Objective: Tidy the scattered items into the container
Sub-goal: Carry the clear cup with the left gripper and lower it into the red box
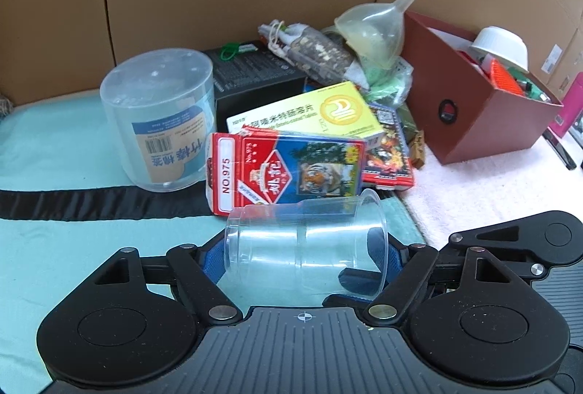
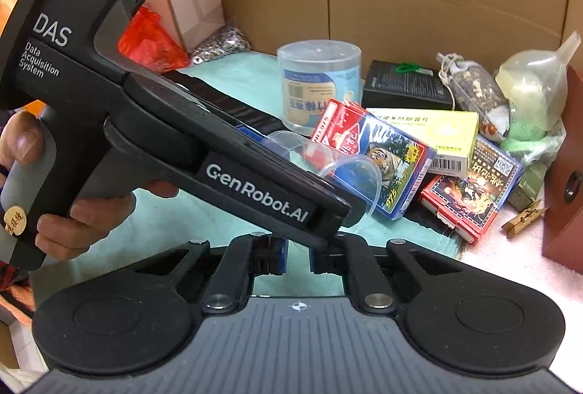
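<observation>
Left claw (image 1: 304, 259) clamps the clear plastic cup (image 1: 306, 248) lying sideways, angled down; right claw (image 2: 297, 257) hangs level, jaws slightly apart, empty.

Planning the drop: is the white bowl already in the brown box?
Yes, the white bowl sits upturned atop the contents of the brown box.

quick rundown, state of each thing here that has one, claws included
left claw: shut on clear plastic cup
clear plastic cup: on its side, empty
right claw: narrowly open, empty
round clear tub: upside down, looks empty
tiger card box: end flap open, lying flat
funnel: tipped, spout up
brown box: open, partly filled
white bowl: upside down in the box
</observation>
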Available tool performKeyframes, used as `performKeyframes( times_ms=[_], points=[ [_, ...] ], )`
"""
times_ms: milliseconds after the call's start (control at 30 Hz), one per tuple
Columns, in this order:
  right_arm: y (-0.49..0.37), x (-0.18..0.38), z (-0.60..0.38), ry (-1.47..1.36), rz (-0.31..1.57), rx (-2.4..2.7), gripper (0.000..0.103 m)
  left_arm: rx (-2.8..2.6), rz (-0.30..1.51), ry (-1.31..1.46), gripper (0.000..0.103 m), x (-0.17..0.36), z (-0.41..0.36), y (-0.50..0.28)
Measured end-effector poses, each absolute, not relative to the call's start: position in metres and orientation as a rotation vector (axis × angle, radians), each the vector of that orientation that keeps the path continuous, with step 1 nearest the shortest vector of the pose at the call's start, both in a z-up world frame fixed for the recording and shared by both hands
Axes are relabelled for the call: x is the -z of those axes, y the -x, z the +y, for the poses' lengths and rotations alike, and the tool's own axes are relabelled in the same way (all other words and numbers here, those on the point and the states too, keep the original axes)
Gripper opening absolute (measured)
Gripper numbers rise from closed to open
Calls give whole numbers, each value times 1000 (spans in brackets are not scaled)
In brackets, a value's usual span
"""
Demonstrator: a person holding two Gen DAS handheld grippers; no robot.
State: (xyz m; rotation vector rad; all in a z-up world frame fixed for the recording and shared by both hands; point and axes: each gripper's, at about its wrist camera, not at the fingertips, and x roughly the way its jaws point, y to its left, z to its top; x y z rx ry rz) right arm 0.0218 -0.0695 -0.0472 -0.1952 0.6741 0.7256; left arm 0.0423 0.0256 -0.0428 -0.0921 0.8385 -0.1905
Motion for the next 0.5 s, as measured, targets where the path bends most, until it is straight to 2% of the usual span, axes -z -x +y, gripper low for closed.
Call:
performKeyframes(
  times_ms=[500],
  points=[
    [4,-8,-126,157,475,-640,11,286,687,32,82,-25,-45,-35]
  ],
)
